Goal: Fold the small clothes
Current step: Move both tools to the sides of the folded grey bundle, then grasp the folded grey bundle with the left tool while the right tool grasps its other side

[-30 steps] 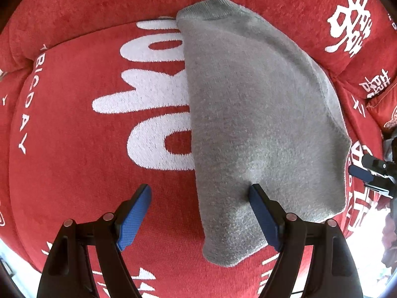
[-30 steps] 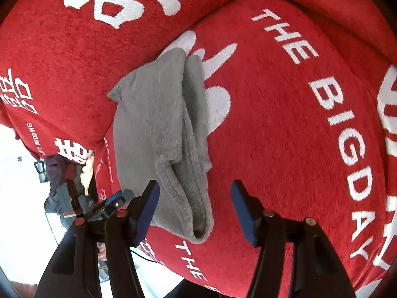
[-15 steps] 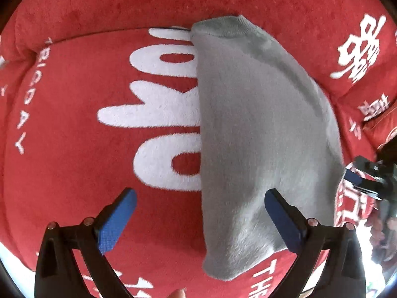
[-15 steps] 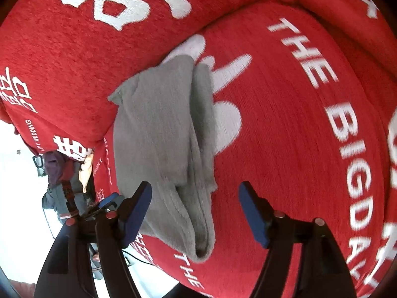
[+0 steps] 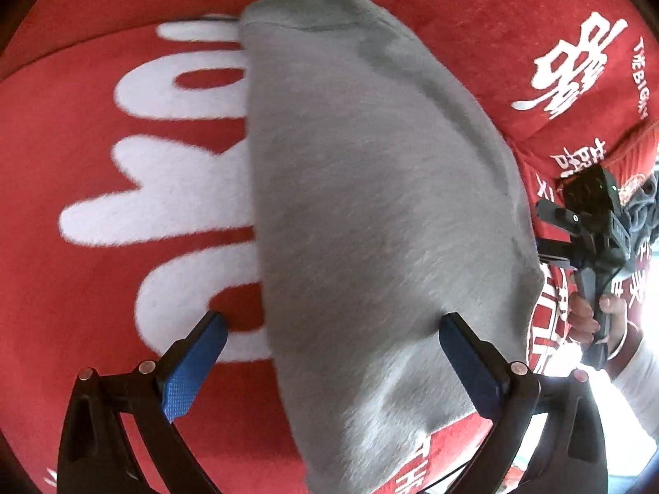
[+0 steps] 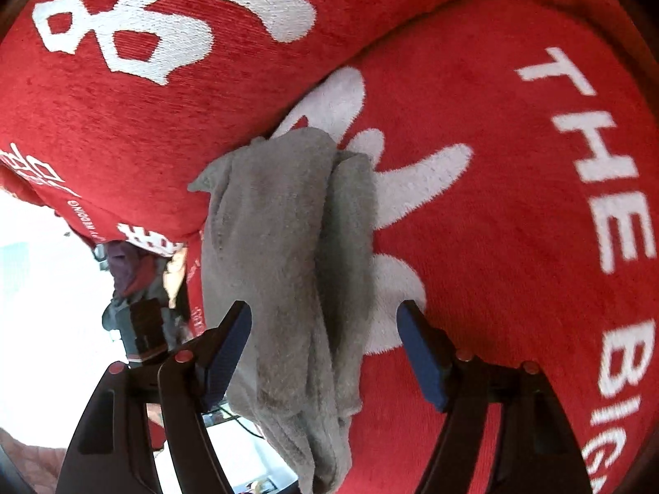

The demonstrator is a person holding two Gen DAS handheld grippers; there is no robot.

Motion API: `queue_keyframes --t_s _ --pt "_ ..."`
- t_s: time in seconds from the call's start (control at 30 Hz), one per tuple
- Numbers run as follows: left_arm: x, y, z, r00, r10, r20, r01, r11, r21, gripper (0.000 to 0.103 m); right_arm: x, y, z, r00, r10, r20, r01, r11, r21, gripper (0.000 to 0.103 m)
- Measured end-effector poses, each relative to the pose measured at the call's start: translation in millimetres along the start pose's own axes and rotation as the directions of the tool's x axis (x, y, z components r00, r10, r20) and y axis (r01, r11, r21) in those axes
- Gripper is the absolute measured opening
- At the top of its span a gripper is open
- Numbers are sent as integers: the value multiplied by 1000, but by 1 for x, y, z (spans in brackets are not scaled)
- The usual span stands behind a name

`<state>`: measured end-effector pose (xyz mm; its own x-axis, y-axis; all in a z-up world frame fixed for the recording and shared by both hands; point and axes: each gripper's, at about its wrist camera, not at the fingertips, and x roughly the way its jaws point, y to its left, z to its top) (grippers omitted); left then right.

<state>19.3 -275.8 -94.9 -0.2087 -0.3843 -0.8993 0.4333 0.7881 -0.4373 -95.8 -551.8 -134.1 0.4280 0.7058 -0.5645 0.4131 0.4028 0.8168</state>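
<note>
The folded grey garment (image 5: 370,214) lies on the red sofa cushion (image 5: 82,288). The left gripper (image 5: 329,325) stands released over its edge; the right gripper (image 6: 325,317), jaws opening, straddles its end without gripping.

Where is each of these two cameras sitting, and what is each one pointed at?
Left wrist: rides on the left tool, looking down along its open blue fingers at the grey garment on the red cover; the person's hand shows at right.
Right wrist: rides on the right tool, open astride the garment's folded edge.
Shared: garment, cover, and each view shows the other tool.
</note>
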Motion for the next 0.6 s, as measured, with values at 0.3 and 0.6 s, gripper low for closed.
queue_keyframes --t_s 0.3,0.6 --pt "11 -18 16 999 -26 33 27 999 -30 103 35 17 19 991 100 -94 -106 992 -67 80" --pt "7 -29 4 996 37 86 -36 999 -10 76 54 22 22 994 66 -85 -69 997 -34 53"
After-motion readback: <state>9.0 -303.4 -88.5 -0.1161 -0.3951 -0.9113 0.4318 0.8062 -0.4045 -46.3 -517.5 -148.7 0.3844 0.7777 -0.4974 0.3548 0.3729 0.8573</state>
